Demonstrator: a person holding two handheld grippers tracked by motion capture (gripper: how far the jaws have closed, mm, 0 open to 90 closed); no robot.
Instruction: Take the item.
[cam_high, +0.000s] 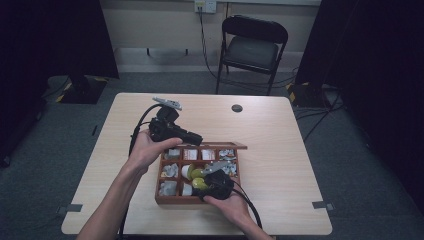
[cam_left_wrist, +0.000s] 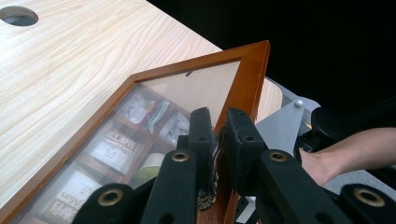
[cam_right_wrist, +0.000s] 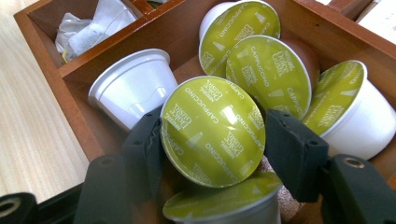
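R gripper (cam_right_wrist: 212, 140): jaws closed onto a round coffee capsule with lime-green foil lid (cam_right_wrist: 213, 130), one black pad at each side of its rim; both pads look to touch it.
Held capsule: between R jaws, foil lid facing the cam, tilted; sits in a front compartment of the brown wooden compartment box (cam_right_wrist: 84, 63).
Below R jaws: another green-lidded capsule (cam_right_wrist: 219, 203), partly under the held one.
Left of R jaws: white plastic capsule lying on its side (cam_right_wrist: 133, 86), just beside the left pad, same compartment.
Beyond R jaws: two more green-foil capsules (cam_right_wrist: 268, 74) overlapping, touching the held one's far edge; a further one w/ white body (cam_right_wrist: 348, 109) to the right of the right pad.
Far left of R jaws: next compartment w/ clear-wrapped sachets (cam_right_wrist: 91, 28), past a wooden divider.
L gripper (cam_left_wrist: 217, 140): jaws shut on the front edge of the glass-paned wooden lid (cam_left_wrist: 250, 81), brass ornament latch (cam_left_wrist: 208, 196) just below the pads.
Lid: held raised and tilted, frame passes between L jaws; through the pane, beyond L jaws, white labelled packets (cam_left_wrist: 114, 147) in compartments.
Beyond lid: pale wood-grain tabletop (cam_left_wrist: 70, 60) w/ round cable hole (cam_left_wrist: 18, 16) at far left.
High view: L gripper (cam_high: 192, 137) at box's back-left edge, R gripper (cam_high: 202, 184) over box front; black folding chair (cam_high: 252, 47) well behind the table.
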